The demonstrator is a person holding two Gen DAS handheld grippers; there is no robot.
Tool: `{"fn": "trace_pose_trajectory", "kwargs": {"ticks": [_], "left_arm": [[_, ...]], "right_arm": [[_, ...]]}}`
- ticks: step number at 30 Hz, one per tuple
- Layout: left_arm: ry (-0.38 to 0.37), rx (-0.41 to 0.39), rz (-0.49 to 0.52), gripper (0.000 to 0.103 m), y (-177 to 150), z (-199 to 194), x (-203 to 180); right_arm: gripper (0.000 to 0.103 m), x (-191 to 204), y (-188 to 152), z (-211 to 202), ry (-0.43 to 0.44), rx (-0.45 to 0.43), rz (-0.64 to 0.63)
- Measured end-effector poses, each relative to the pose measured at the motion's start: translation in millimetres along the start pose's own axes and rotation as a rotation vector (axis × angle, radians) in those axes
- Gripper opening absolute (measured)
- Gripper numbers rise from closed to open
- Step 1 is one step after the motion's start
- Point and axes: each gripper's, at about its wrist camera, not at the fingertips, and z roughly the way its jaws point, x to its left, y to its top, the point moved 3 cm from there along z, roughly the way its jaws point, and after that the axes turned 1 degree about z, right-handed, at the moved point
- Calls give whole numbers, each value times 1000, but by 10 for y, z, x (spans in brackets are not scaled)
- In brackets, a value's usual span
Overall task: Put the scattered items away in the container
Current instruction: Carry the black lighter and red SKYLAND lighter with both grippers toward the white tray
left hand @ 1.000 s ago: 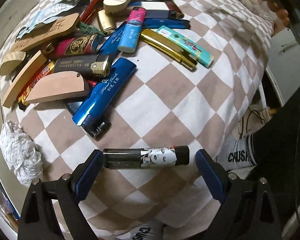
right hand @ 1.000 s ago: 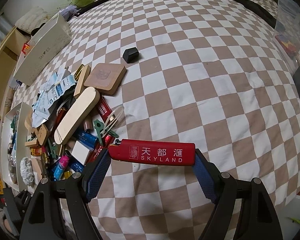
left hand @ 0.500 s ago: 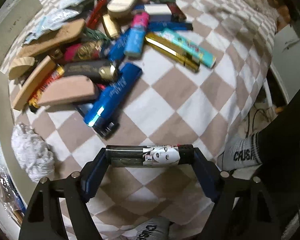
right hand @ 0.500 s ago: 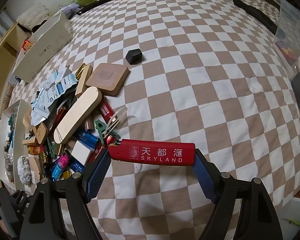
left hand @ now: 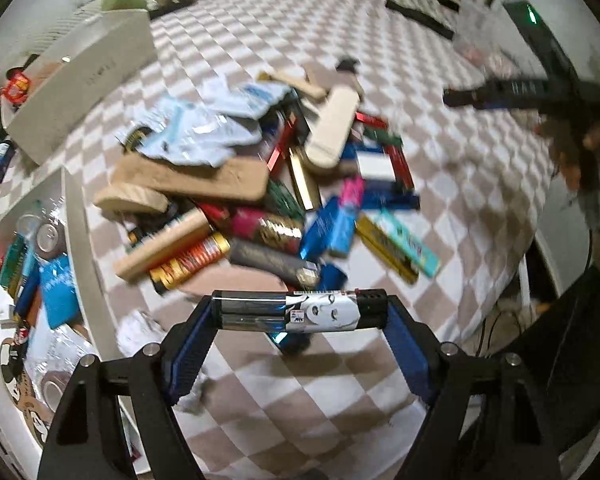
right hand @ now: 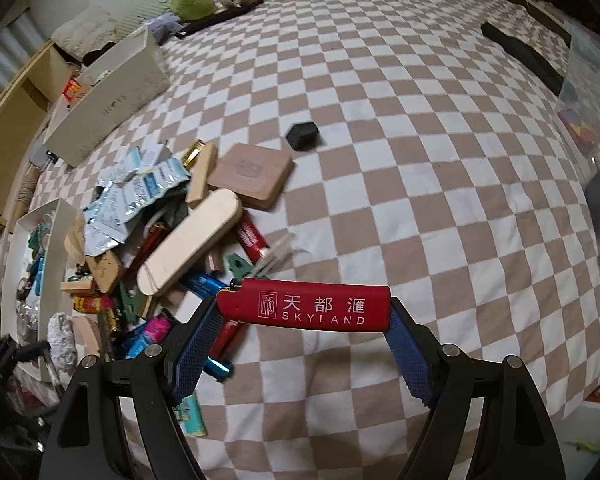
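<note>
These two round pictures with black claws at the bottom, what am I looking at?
No robot here: a person holds a two-fingered claw in each hand, each with a wide-angle camera looking along its fingers. The left claw grips a dark lighter with a face sticker; its fingers have just closed on it. The right claw grips a red lighter. Below lies a checkered bedcover with a heap of lighters and wooden pieces. The white box beside the heap already holds items.
</note>
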Motion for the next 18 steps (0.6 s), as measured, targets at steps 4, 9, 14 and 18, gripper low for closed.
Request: {"fn": "trace_pose_trajectory", "kwargs": {"ticks": [4,9,14,18], "left_arm": [[-15,-53,-44,82,136,-151,96],[-35,-102,-106,82,283,-308,226],[-36,-134,-157,82,399,-412,372],[-27,-153,-195,82,456,-478,492]], "right_arm": [[81,117,35,-74,16,-20,-15],[81,263,78,-186,18,-57,-43],[81,390,125,-288,24,-88,-59],[81,527,166,-378,4,-129,-93]]}}
